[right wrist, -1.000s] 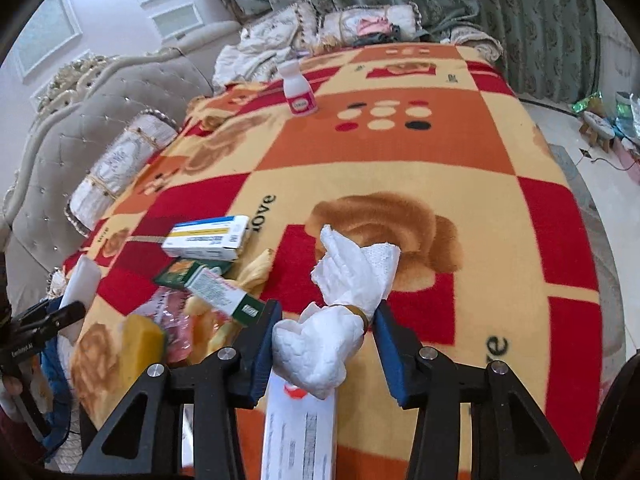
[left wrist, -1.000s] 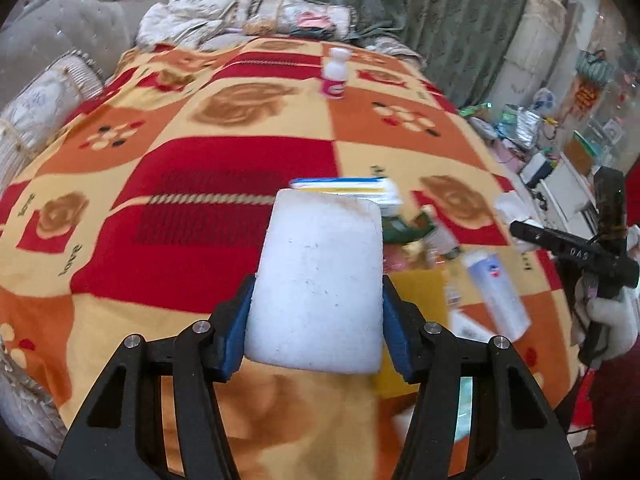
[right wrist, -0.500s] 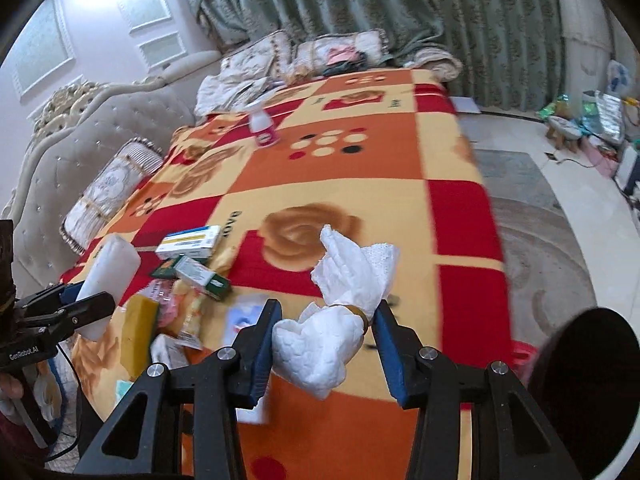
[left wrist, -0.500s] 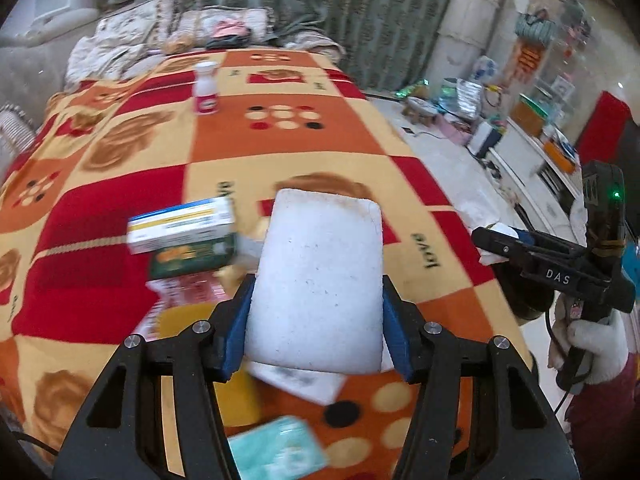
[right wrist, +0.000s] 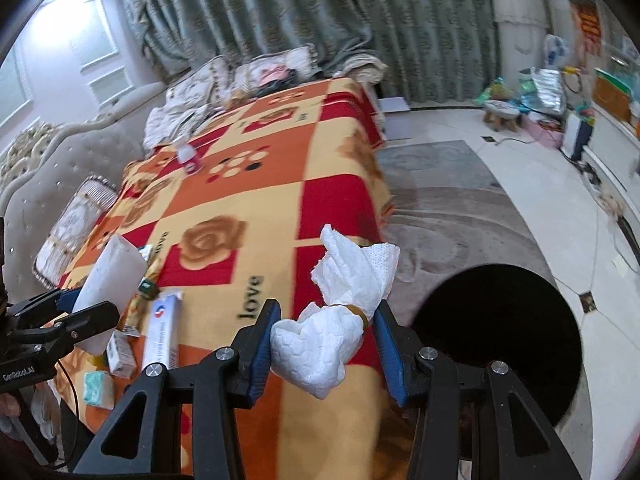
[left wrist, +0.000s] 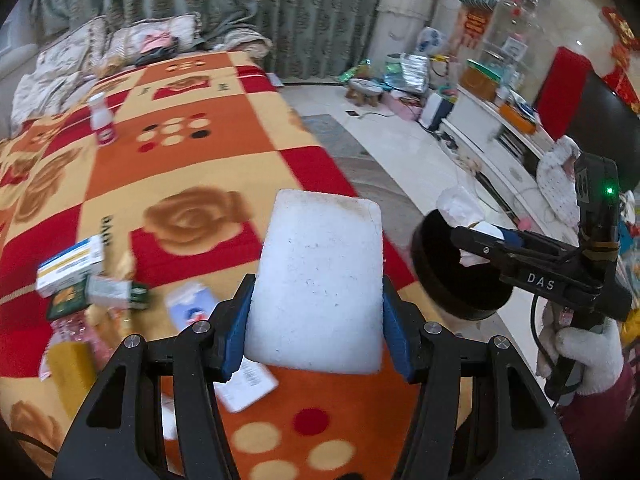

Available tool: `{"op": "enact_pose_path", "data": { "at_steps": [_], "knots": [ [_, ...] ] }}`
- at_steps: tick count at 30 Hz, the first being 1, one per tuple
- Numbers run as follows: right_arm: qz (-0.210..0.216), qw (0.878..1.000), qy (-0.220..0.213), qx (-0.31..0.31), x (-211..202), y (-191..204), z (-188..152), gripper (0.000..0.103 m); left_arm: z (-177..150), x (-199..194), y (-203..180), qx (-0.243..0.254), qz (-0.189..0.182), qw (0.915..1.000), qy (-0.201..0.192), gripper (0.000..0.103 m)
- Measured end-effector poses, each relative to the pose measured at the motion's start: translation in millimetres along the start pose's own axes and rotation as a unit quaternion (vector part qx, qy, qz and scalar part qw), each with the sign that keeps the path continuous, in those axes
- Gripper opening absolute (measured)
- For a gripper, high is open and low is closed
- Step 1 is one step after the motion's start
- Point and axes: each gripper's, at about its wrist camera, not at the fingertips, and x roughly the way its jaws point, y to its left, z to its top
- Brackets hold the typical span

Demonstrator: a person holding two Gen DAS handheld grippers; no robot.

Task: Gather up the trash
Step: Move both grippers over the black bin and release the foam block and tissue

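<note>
My left gripper (left wrist: 316,320) is shut on a white foam block (left wrist: 320,280), which stands upright between the blue pads above the bed's near corner. My right gripper (right wrist: 326,344) is shut on a crumpled white tissue (right wrist: 340,312) with a brown band around its middle. In the left wrist view the right gripper (left wrist: 476,236) hangs with the tissue over the mouth of a round black bin (left wrist: 448,276) on the floor beside the bed. The black bin (right wrist: 504,340) lies just right of the tissue in the right wrist view, where the left gripper (right wrist: 96,304) shows at the left edge.
A red, orange and yellow blanket (left wrist: 192,168) covers the bed. Several boxes, wrappers and packets (left wrist: 80,280) lie near its front edge. A small white bottle (left wrist: 102,124) stands far back. A grey rug (right wrist: 440,208) and tiled floor spread to the right, with cluttered shelves beyond.
Both grippers have swung right from over the trash pile toward the bed's edge, still gripping the foam block and the tissue. The black bin has come into both views.
</note>
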Motion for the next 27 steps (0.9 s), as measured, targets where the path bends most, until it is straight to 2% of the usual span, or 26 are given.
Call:
{"op": "enact_pose_path", "data": {
  "at_steps": [13,23,27],
  "knots": [
    [-0.041,0.997,-0.003,0.060,-21,-76,-18,0.045,20,47,-77,0.027,-0.055,0.9979,0.023,0.057],
    [-0.052,0.994,0.000,0.094,-22,-110,-26,0.047,31,77,-114,0.028,-0.107,0.9933,0.032,0.058],
    [-0.055,0.993,-0.004,0.106,-25,-122,-27,0.050,34,87,-119,0.016,-0.137,0.9898,0.035,0.061]
  ]
}}
